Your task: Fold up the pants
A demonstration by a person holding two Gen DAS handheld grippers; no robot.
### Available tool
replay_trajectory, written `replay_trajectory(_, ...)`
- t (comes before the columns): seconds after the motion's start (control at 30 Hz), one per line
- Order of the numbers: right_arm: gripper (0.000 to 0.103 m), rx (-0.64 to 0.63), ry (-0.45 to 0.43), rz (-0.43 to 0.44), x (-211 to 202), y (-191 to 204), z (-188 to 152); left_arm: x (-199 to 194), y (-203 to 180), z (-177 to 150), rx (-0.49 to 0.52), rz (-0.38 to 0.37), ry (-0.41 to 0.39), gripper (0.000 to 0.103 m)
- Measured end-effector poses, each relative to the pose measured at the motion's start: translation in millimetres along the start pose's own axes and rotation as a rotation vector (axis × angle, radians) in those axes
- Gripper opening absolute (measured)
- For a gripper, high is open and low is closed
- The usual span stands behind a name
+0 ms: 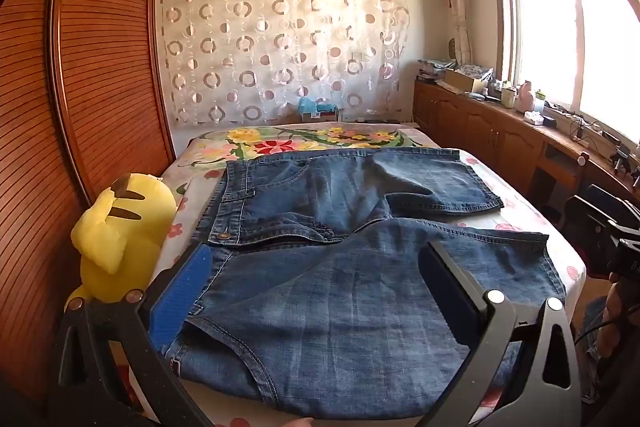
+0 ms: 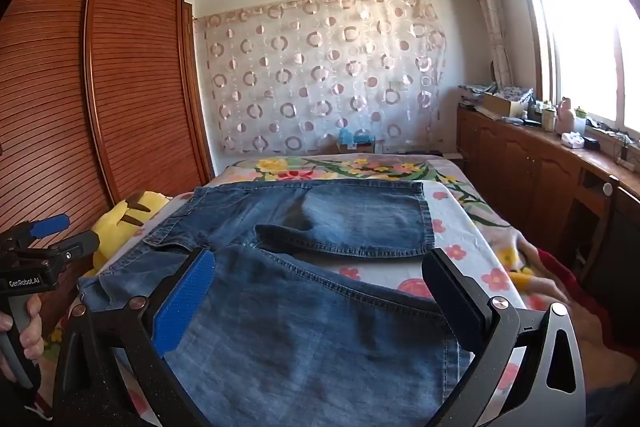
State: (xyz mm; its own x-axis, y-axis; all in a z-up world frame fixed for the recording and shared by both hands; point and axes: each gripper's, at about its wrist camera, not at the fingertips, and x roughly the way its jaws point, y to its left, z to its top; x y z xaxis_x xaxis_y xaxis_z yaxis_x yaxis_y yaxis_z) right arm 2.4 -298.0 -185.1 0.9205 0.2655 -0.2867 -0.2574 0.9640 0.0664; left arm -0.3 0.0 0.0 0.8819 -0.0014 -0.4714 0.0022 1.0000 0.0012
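Blue jeans [image 1: 340,227] spread on floral bed [image 1: 516,207] (legs apart), plush toy [image 1: 120,235] beside

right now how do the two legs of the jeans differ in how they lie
The near leg lies spread across the bed's front edge, under both open grippers; the far leg lies toward the flowered quilt, clear of them. The far leg shows a raised, pale crease near its top; the near leg lies flatter. Both are blue denim with stitched hems pointing right.
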Motion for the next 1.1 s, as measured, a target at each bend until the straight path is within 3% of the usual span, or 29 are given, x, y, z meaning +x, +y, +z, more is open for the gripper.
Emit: replay_trajectory(1.1,0.103,0.011,0.006,0.004,2.7,-0.8,-1.0,0.2,-0.1,0.1,0.01,0.006,0.002,0.103)
